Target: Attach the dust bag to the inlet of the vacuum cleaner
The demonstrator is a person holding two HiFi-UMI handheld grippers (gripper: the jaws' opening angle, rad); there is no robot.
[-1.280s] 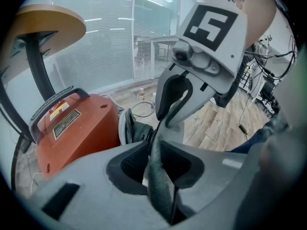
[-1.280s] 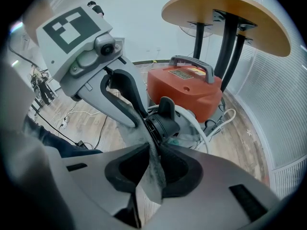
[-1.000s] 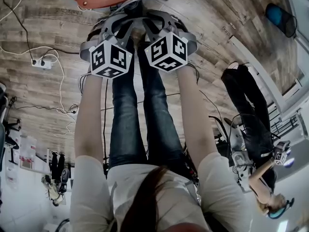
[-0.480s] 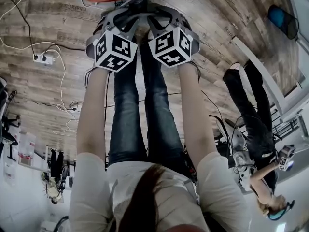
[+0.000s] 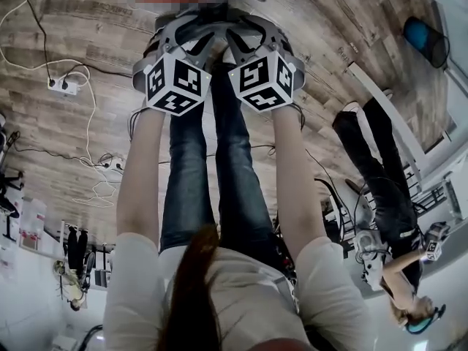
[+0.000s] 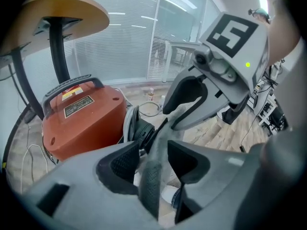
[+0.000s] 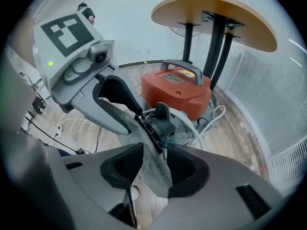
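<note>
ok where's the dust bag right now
In both gripper views the bag hangs between the opening jaws of the left gripper and right gripper, close by the inlet of the vacuum.

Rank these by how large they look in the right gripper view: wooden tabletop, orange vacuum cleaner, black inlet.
1. Wooden tabletop, the widest thing of the three in the frame.
2. Orange vacuum cleaner.
3. Black inlet, smallest even though it is nearest the camera.
</note>
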